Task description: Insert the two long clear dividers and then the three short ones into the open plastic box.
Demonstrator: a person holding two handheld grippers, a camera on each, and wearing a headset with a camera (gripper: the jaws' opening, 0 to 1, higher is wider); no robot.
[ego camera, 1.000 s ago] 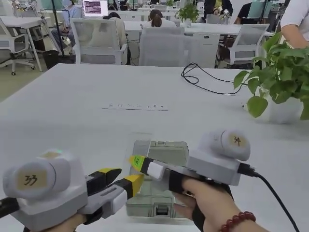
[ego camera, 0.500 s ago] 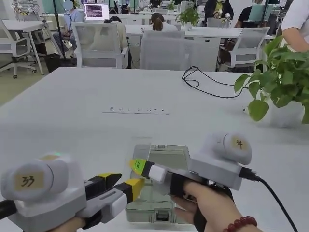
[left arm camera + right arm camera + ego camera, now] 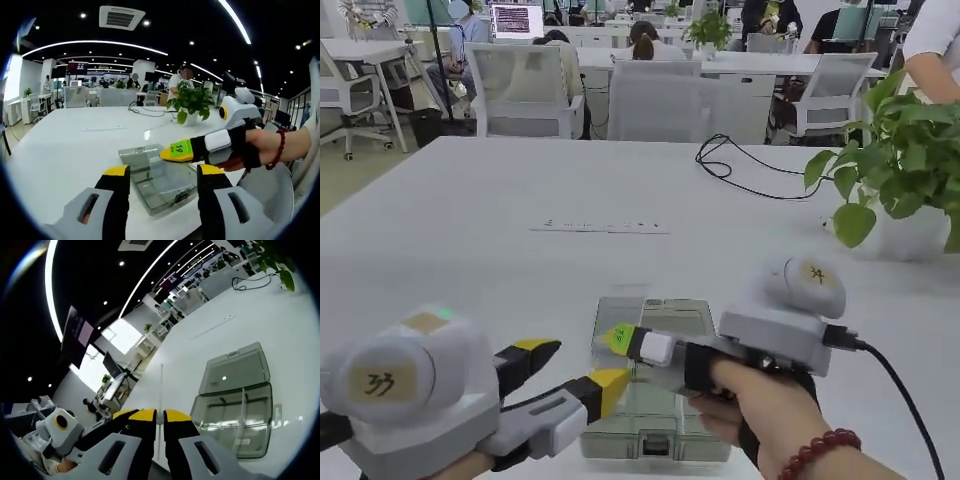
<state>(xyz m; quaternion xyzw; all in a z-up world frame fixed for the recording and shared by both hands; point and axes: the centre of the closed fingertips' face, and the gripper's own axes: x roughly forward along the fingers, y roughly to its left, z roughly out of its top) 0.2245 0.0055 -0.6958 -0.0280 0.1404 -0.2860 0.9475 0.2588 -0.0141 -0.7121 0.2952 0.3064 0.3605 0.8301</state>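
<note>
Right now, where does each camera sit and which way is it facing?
Head view: on the headset, looking down over the left gripper, the right gripper and the person's hand.
Left gripper view: on the left gripper, facing the box between its open jaws.
Right gripper view: along shut jaws holding the clear divider, toward the box.
Shared: all three show the box.

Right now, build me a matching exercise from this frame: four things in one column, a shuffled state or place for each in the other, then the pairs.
Things:
1. left gripper
2. right gripper
3. plastic box
4. potted plant

States or places:
A. lid folded open, resting on the table
B. shut on a clear divider
C. at the table's right side in the head view
D. open, holding nothing

Pairs: 1-D, 2-B, 3-A, 4-C.
</note>
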